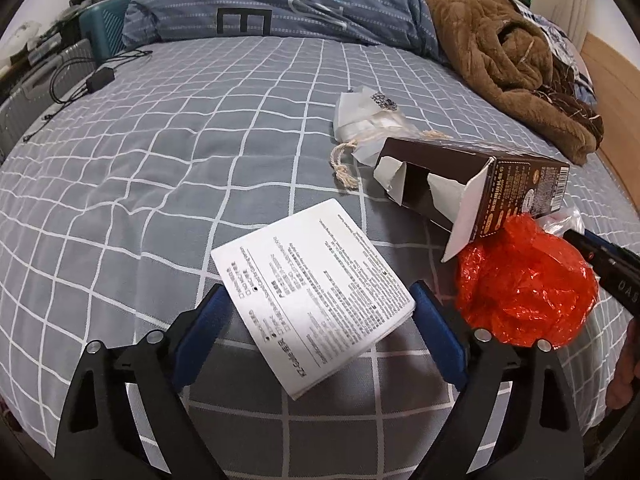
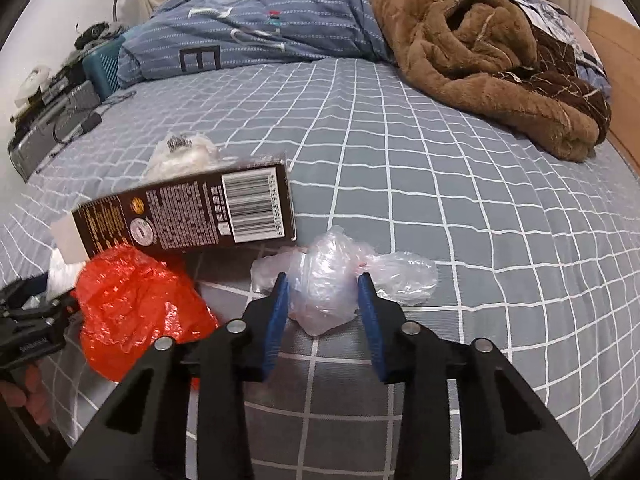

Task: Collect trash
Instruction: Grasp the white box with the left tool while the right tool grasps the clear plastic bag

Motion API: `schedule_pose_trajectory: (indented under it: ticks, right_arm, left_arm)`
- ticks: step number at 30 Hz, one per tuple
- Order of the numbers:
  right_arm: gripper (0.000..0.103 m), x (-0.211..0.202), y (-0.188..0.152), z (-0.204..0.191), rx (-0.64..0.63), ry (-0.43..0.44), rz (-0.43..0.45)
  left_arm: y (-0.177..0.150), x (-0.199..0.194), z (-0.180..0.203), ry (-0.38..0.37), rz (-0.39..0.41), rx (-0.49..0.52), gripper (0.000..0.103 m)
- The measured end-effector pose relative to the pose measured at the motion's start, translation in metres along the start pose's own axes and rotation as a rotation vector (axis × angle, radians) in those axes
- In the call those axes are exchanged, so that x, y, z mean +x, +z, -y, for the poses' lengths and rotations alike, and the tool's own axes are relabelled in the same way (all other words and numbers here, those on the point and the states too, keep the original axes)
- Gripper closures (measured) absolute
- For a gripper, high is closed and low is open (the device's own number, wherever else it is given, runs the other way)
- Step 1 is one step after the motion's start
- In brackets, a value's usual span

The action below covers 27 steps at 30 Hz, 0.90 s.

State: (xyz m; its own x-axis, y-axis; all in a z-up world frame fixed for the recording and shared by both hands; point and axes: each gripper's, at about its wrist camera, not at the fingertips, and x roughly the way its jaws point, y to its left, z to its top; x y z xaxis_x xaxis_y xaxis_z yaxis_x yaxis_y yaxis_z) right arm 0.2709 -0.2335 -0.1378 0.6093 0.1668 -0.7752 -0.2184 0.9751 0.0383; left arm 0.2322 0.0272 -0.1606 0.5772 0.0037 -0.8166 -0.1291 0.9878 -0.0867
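Right tongs (image 2: 323, 294) pinched clear bag (image 2: 340, 280) beside brown box (image 2: 188, 216); left tongs (image 1: 318, 312) spread around leaflet (image 1: 312, 300). Grab step; next: squeeze, lift.

White printed leaflet (image 1: 316, 300) between wide-spread left tongs (image 1: 318, 306) on grey checked bedsheet (image 1: 160, 152), red crumpled bag (image 1: 524, 284) beside.

Bedroom — checked bed (image 1: 168, 184), rumpled duvet (image 1: 304, 4)

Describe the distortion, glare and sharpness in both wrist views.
Left wrist view: fisheye bends the bed sheet grid outward, corners vignette black, the white leaflet is bright but readable, the red bag glints. Right wrist view: same bowing, shiny highlights on the clear plastic bag, box print slightly soft.
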Motion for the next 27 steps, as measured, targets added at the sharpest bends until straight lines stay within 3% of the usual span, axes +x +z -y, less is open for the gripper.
schedule_pose_trajectory:
  ticks: [13,27]
  right_arm:
    - [0.071,-0.025,-0.008,-0.002,-0.005,-0.012,0.017]
    - [0.071,-0.057,-0.016,-0.007,0.001,-0.001,0.041]
  left_arm:
    - [-0.005,-0.012,0.001,-0.014,-0.015,-0.010,0.024]
    - [-0.014,-0.046,0.003,-0.015,0.001,0.008,0.027]
